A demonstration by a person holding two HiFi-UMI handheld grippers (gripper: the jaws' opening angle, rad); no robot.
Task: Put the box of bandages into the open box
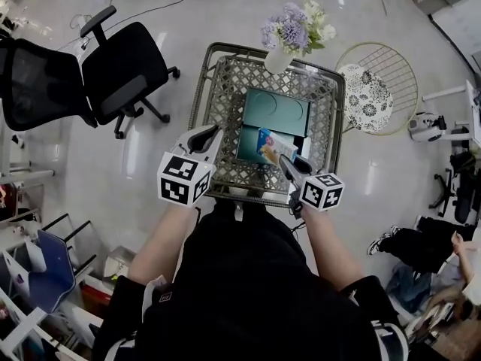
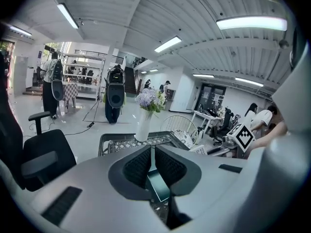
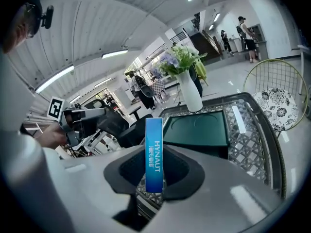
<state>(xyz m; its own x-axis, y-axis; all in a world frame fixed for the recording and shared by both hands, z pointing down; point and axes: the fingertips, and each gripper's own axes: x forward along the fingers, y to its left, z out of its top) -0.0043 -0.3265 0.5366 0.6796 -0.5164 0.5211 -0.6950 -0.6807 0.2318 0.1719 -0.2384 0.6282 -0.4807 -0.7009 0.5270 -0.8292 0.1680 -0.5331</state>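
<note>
In the head view a blue and white box of bandages [image 1: 273,146] hangs over the near right part of the open teal box [image 1: 276,110], which lies in a metal mesh tray table [image 1: 218,89]. My right gripper [image 1: 286,161] is shut on the bandage box; in the right gripper view the blue box [image 3: 154,130] stands upright between the pads of that gripper [image 3: 154,153], with the teal box [image 3: 197,128] beyond. My left gripper [image 1: 211,133] hovers over the tray's near left, jaws together and nothing in them [image 2: 152,152].
A white vase of flowers [image 1: 289,34] stands at the tray's far edge. A black office chair [image 1: 113,70] is to the left and a round wire seat with a patterned cushion [image 1: 372,89] to the right. People stand far off in the room.
</note>
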